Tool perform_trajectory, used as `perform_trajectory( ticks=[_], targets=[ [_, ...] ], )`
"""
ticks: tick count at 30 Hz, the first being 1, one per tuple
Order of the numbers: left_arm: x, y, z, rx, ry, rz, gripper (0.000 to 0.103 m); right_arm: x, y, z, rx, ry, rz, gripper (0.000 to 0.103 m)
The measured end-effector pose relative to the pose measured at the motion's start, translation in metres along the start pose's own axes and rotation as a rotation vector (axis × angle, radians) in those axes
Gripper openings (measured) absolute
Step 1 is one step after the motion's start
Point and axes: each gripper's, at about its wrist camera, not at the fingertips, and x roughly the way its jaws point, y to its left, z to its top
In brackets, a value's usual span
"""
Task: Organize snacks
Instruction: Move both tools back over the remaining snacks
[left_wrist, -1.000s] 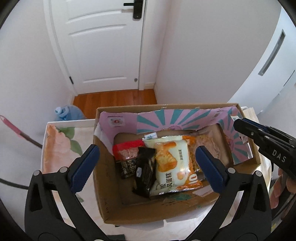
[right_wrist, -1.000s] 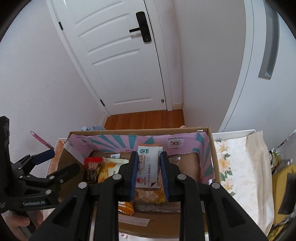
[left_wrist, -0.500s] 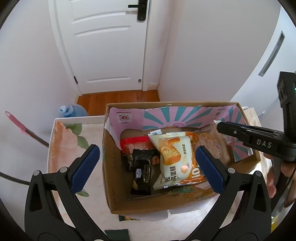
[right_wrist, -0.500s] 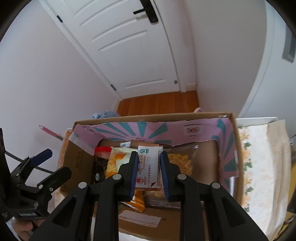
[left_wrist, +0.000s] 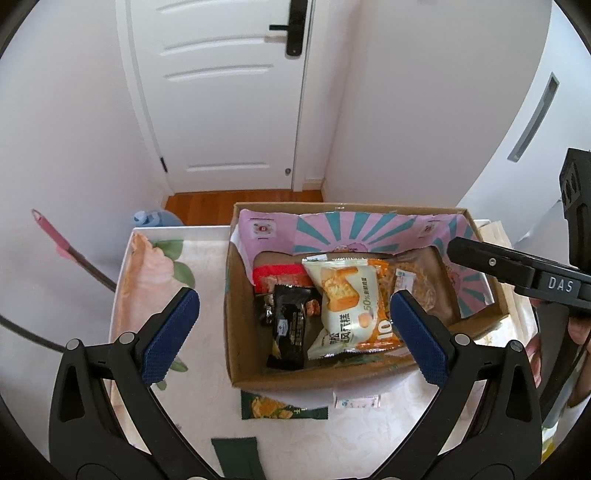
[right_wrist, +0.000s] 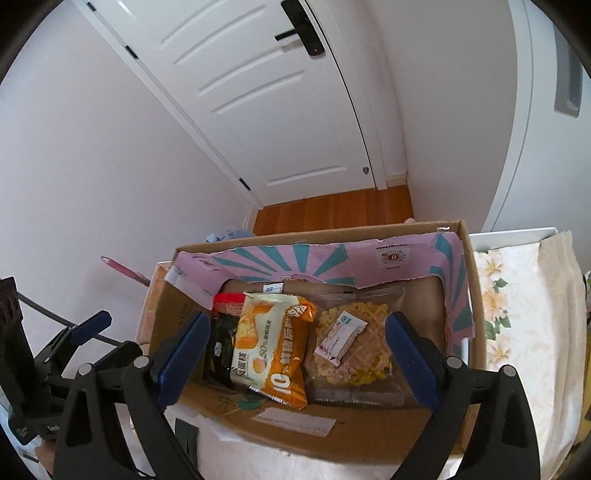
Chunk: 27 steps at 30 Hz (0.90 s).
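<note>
The jaws of the right gripper have just been opening: half a second ago they were pinched on a small white sachet, and now they stand wide apart with nothing pressed between the pads. The sachet is seen lying loose on top of the clear pack of yellow crackers, inside the cardboard box, toward its right side. The release is therefore judged complete, and this item can be counted as stowed.

The left gripper is held wide open above the near edge of the box, with nothing gripped. Compared with a second ago, its view has drawn back, so that more of the flowered tablecloth in front of the box is shown.

Beside the sachet, the box holds an orange-and-white cake packet, a black packet and a red packet.

Outside the box, on the cloth just in front of it, a dark green packet and a second small white sachet remain. These are judged to be the next items to be collected, so the task is not yet finished
</note>
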Motion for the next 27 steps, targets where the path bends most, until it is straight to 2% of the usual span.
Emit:
perform_trajectory(
  ticks=[7, 16, 22, 27],
  targets=[
    [-0.042, 0.0, -0.016, -0.027, -0.061, 0.031, 0.103, -0.037, 0.013, -0.012, -0.066, -0.046, 0.01, 0.094],
    [-0.095, 0.004, -0.058, -0.089, -0.115, 0.076, 0.103, -0.081, 0.027, -0.047, -0.134, -0.09, 0.018, 0.094],
    [-0.119, 0.01, -0.093, -0.141, -0.126, 0.12, 0.103, -0.104, 0.028, -0.075, -0.185, -0.111, 0.004, 0.094],
    [-0.123, 0.015, -0.123, -0.186, -0.099, 0.157, 0.103, -0.11, 0.03, -0.099, -0.242, -0.11, 0.006, 0.094]
  ],
)
